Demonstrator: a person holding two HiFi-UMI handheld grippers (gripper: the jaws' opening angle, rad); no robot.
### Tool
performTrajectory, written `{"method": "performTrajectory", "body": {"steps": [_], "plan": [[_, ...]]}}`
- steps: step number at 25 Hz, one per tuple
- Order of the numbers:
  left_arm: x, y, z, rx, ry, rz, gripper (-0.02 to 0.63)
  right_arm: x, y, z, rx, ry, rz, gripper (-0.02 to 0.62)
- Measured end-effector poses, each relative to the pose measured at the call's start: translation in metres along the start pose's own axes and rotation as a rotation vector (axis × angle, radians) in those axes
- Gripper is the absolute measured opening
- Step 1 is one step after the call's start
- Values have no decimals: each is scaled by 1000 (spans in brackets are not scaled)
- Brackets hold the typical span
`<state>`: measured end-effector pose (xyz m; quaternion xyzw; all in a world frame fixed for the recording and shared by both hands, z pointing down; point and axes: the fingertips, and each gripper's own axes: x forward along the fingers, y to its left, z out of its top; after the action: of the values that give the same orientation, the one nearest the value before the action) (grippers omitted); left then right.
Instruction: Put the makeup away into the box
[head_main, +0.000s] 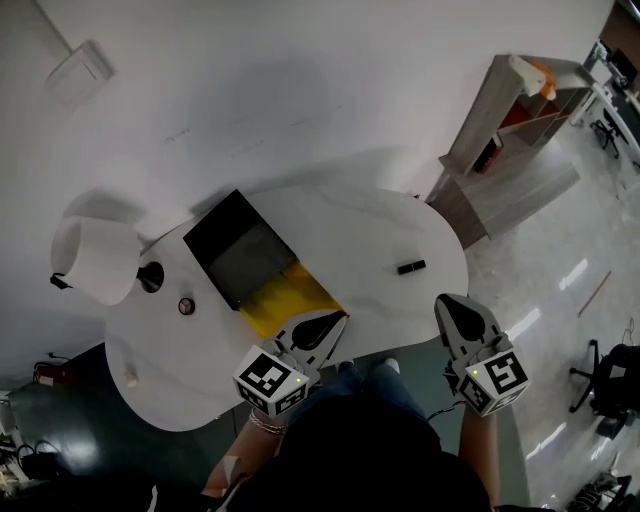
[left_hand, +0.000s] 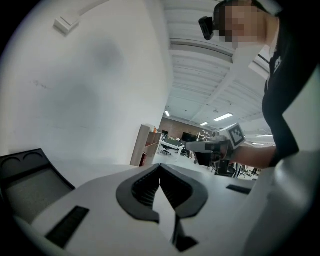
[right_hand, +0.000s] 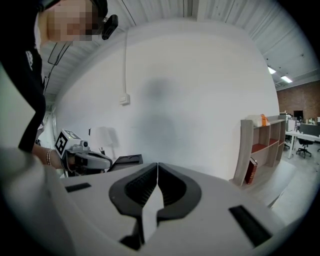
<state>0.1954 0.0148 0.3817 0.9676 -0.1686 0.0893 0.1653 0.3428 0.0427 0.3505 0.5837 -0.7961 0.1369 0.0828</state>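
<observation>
Left tool (head_main: 336, 321) and right tool (head_main: 448, 301) were both closed, holding nothing.
They were in the lower centre of the head view, at the desk (head_main: 360, 225) edge. The black makeup (head_main: 411, 267) lay on the desk, right of the open box (head_main: 238, 250), apart from it.

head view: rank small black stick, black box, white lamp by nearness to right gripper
1. small black stick, just up-left of the right gripper
2. black box, further left, lid open
3. white lamp, far left
</observation>
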Motion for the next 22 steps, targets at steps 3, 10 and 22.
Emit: {"method": "performTrajectory", "body": {"steps": [3,10,22], "plan": [[12,-1,1,-9,4,-17,17,4,-10,1,1,5,-21,18],[37,2,-5,-33,19,2,17,16,-42,-6,-20,48,0,18],[77,18,-17,-117,38,174,17,51,-75,-18,-150,167,245,20]]}}
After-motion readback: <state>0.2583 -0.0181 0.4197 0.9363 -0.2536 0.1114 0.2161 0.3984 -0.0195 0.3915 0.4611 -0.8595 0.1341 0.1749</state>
